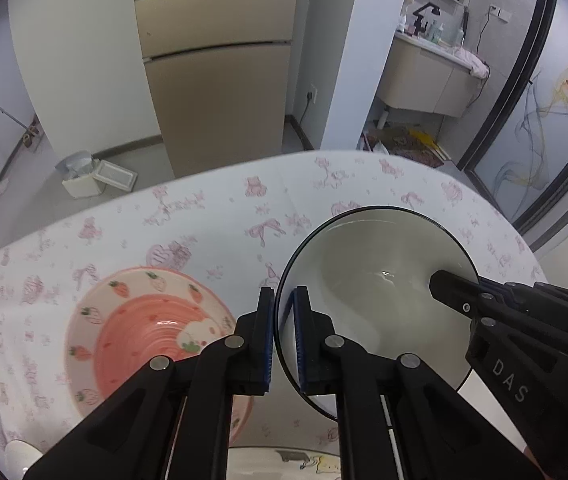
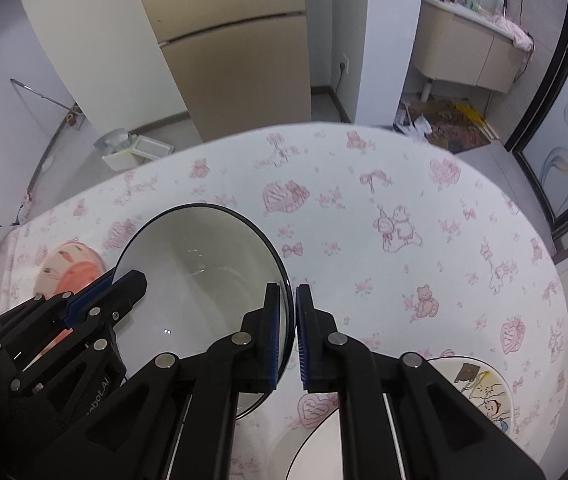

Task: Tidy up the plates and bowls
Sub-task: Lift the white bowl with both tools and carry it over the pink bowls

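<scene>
The left gripper (image 1: 284,336) is clamped on the near-left rim of the bowl (image 1: 379,280), one pad inside the rim and one outside. The right gripper (image 2: 291,336) is clamped on the opposite rim in the same way. The bowl, white with a thin black edge, is thus pinched from both sides and appears to be held just above the tablecloth (image 2: 363,208); whether its base touches cannot be told.

A pink strawberry plate (image 1: 124,320) lies just left of the bowl, and a cartoon plate (image 2: 479,384) near the right gripper.

A slip is judged the main risk: the glazed rim is gripped only by narrow pads, and uneven lifting by the two hands could tilt the bowl out of one grip and onto the strawberry plate.

"DAS" is read on the right gripper's body, and "obot.AI", partly hidden, on the left's.
</scene>
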{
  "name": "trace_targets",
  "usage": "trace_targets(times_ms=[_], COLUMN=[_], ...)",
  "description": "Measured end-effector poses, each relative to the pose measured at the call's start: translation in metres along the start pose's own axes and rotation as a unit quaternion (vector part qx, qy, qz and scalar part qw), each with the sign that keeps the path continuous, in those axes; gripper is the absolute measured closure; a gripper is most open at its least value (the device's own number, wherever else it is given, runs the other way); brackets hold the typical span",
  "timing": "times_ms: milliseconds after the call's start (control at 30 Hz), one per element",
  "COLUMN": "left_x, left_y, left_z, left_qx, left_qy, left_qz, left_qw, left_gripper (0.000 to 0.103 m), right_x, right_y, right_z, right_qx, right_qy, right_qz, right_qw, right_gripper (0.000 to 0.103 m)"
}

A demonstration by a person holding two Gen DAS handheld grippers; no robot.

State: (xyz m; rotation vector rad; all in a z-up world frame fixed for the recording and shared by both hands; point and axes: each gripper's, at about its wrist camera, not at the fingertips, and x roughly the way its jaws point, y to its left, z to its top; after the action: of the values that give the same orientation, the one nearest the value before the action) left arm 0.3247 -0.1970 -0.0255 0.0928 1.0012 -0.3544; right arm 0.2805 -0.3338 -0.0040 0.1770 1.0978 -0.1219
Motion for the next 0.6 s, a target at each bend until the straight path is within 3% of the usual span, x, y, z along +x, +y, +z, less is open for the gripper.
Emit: trace_targets(times_ms=[133,367,533,600], left_x=[-0.027,-0.073,-0.103,-0.110], left_y=[0.001,0.020,0.025,0.032], left_z=[0.002,0.005,0.005,0.000], left_qx=[0.022,0.016,0.028,0.028], left_qy=[-0.023,-0.040,-0.042,-0.042], left_qz=[0.018,0.024,0.074,0.091], left_qw=[0.9993,0.9988,0.9960,0.9945], left_gripper=[0.093,0.093,0.093,0.093], right_x=[-0.016,-0.064,-0.078,-0.078], right_y=[0.006,0.027,0.056,0.063], right_z=[0.000,-0.004,-0.012,-0.014], right_qx=[0.002,0.001,-0.040,-0.040], right_qy=[-0.019,-0.080,-0.115,-0.114], right_qz=[0.014,0.048,0.028,0.055], right_qw=[1.000,0.996,0.992,0.991], right_gripper=[0.095,0.095,0.095,0.095])
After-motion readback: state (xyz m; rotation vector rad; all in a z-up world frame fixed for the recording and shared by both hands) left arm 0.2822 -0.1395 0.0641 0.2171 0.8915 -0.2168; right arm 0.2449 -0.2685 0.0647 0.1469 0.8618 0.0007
